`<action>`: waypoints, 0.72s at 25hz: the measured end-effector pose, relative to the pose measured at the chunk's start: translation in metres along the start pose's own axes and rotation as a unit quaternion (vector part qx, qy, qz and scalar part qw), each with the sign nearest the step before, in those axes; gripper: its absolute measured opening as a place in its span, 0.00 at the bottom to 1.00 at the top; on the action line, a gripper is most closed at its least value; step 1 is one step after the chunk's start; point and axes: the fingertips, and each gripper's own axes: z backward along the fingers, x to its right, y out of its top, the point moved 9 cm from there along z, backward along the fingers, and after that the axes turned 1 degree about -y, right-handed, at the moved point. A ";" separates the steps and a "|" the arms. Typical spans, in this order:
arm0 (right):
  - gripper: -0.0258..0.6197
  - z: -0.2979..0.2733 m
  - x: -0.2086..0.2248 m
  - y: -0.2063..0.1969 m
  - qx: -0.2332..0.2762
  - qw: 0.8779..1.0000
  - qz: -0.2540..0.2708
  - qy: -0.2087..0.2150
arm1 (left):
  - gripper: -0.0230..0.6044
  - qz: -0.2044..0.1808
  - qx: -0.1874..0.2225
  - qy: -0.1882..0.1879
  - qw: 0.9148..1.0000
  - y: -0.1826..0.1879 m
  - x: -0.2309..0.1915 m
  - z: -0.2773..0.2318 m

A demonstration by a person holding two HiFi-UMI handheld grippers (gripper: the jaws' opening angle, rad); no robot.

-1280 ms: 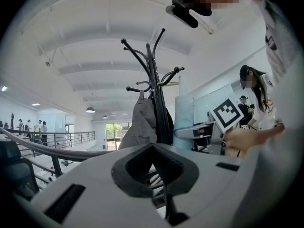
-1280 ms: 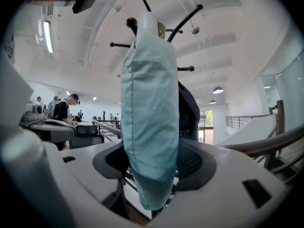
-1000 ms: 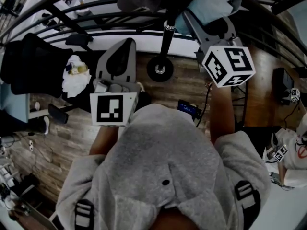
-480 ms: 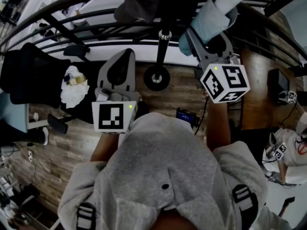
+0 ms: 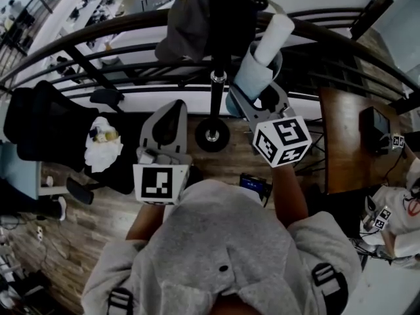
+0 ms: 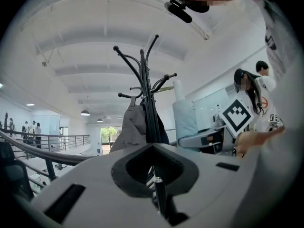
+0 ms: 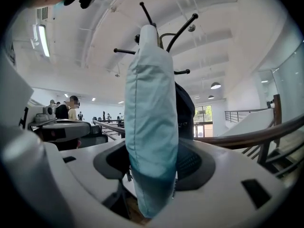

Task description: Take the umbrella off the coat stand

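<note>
The coat stand (image 5: 216, 97) rises straight ahead of the person. Its round base (image 5: 212, 134) sits on the wooden floor (image 5: 98, 195), just short of a dark railing (image 5: 118, 35). A grey garment (image 5: 187, 28) hangs on the stand's left side, and a darker item (image 5: 231, 12) hangs near its top.

The umbrella (image 5: 259, 67), folded inside a pale blue sleeve, stands upright just to the right of the stand's pole, with its whiter end uppermost. The right gripper (image 7: 152, 163) has hold of it. The jaws are spread wide and their dark pads close on the lower part of the sleeve from both sides, while the sleeve's bottom end pokes out beneath them. In the right gripper view the umbrella's top sits among the stand's upper hooks (image 7: 183, 27). From that angle it may be clear of them or caught on one; I cannot tell which.

The left gripper (image 6: 152, 147) is held to the left of the stand, pointing level towards it and apart from the pole. Its jaw tips meet and nothing is between them. The pole shows only through the opening behind the tips.

A black office chair (image 5: 39, 113) stands well to the left of the stand, and a wooden table (image 5: 344, 143) lies off to its right.
</note>
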 end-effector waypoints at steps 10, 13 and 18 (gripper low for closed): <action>0.45 0.020 -0.022 0.023 0.048 0.995 0.080 0.018 | 0.05 -0.013 0.005 0.007 1.000 0.009 0.005 0.016; 0.45 0.027 -0.028 0.027 0.061 0.994 0.086 0.025 | 0.05 -0.011 0.009 0.008 1.000 0.011 0.008 0.018; 0.45 0.049 -0.033 0.033 0.076 0.993 0.089 0.027 | 0.05 -0.014 0.007 0.002 1.000 0.013 0.020 0.028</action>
